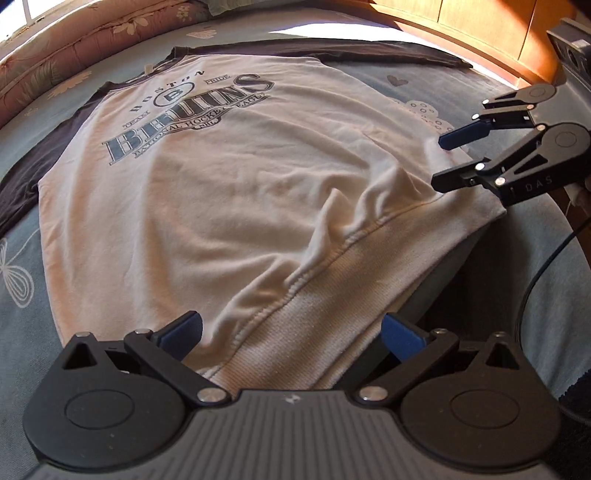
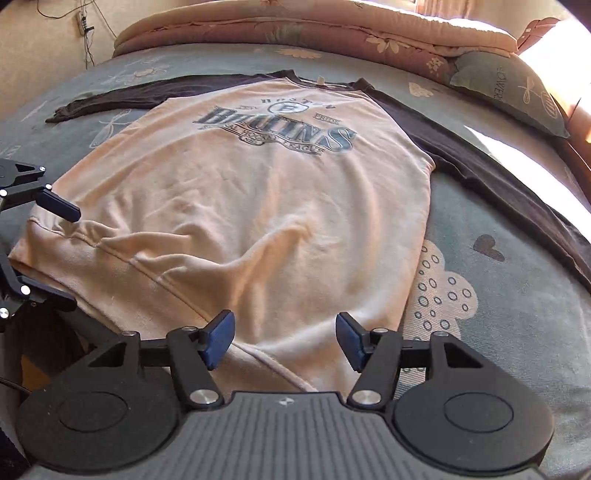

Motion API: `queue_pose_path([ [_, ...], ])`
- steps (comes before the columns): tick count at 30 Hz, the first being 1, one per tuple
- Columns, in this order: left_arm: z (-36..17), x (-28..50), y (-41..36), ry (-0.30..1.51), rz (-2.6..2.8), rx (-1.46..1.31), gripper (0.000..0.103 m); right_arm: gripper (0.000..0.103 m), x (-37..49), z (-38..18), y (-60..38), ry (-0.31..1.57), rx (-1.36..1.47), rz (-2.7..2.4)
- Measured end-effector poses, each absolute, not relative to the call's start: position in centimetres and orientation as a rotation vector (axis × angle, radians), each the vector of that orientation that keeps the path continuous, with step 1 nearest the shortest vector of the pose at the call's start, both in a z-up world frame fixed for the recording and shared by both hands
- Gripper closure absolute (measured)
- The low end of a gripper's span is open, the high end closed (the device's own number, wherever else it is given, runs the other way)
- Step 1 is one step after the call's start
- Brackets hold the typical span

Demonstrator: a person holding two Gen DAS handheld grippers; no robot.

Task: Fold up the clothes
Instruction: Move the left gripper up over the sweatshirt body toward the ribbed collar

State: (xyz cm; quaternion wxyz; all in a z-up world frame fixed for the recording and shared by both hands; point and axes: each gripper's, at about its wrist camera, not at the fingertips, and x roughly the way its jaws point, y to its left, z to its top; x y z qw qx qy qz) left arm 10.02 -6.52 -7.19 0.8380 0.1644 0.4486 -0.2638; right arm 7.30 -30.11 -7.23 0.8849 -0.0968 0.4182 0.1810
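Note:
A cream sweatshirt (image 1: 229,177) with dark sleeves and a "Boston Bruins" print lies face up, spread flat on the bed; it also shows in the right wrist view (image 2: 258,206). Its ribbed hem (image 1: 332,295) faces me and is a little rumpled. My left gripper (image 1: 291,336) is open, its jaws wide on either side of the hem's left corner. My right gripper (image 2: 284,339) is open over the hem's right corner (image 2: 280,369). The right gripper also shows in the left wrist view (image 1: 445,160), and the left gripper in the right wrist view (image 2: 48,251).
The bed has a blue-grey patterned sheet (image 2: 498,295). A rolled floral quilt (image 2: 314,33) and a grey pillow (image 2: 509,88) lie along the far side. A wooden headboard (image 1: 480,33) stands at the right. A black cable (image 1: 543,273) hangs by the bed's near edge.

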Motion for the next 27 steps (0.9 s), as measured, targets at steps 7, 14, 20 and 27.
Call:
queue_pose_path([
  [7, -2.1, 13.9, -1.9, 0.864, -0.337, 0.083, 0.001, 0.038, 8.3, -7.0, -22.2, 0.810, -0.077, 0.744],
  [14, -3.4, 13.4, -1.2, 0.886, -0.357, 0.022, 0.001, 0.037, 7.9, -9.5, -18.8, 0.895, -0.051, 0.805],
  [20, -5.9, 14.3, -1.8, 0.926, -0.398, -0.002, 0.001, 0.037, 5.9, -9.1, -21.1, 0.924, -0.034, 0.797],
  [27, -9.4, 14.8, -1.3, 1.008, -0.359, -0.081, 0.001, 0.031, 7.3, -7.7, -22.7, 0.855, -0.013, 0.662],
])
